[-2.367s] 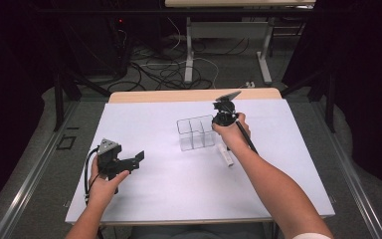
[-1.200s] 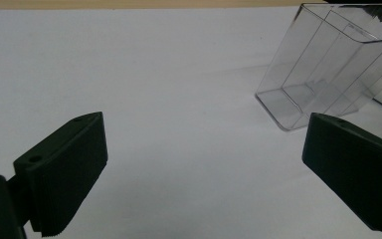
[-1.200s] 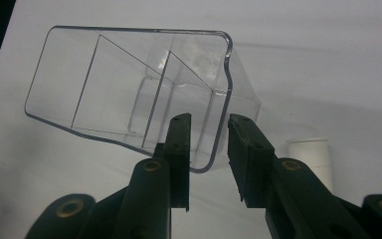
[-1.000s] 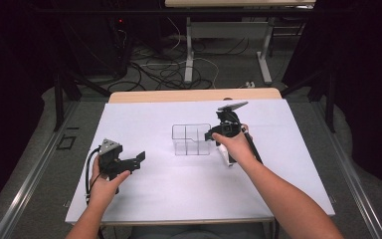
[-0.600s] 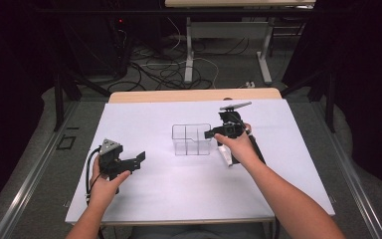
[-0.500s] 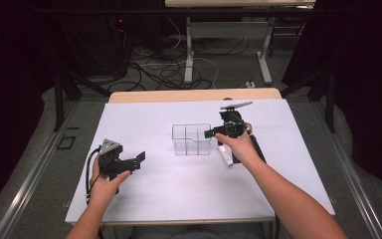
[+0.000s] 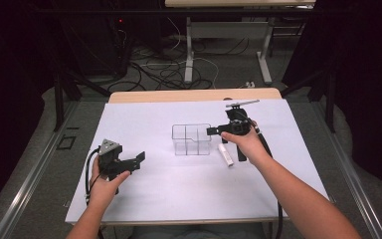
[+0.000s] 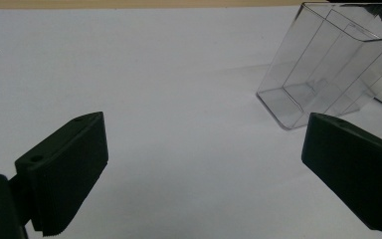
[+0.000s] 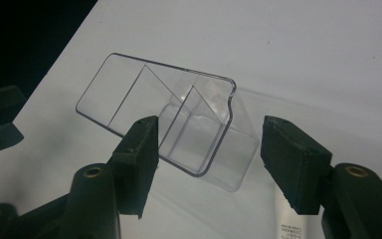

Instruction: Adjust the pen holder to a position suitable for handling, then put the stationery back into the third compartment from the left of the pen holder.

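Two claws over a white counter (image 7: 179, 184), one per hand.

Left claw (image 7: 138, 159) at the near left, held low above the counter, pointing right; jaws spread wide, nothing between them. Same spread seen in the left claw view (image 8: 204, 179), with bare white surface in the gap and the tray (image 8: 328, 69) farther off at the upper right, well apart from both pads.

Clear tray (image 7: 191, 139) standing upright near the middle of the counter, slightly toward the far side, split by thin walls into compartments, nothing seen inside. Right claw (image 7: 214, 131) just right of the tray, pointing left at its right end. Jaws just been opening, now spread partway; in the right claw view (image 9: 206, 154) the tray's (image 9: 164, 119) near corner lies in the gap between the pads, with neither pad pressing on it. Grey plate on top of the right claw tilted toward the far side.

White tube (image 7: 225, 155) lying flat on the counter just near-right of the tray, below the right hand (image 7: 243, 142), apart from the tray. Tube's (image 9: 291, 224) printed end also seen at the bottom of the right claw view, beside the right pad.
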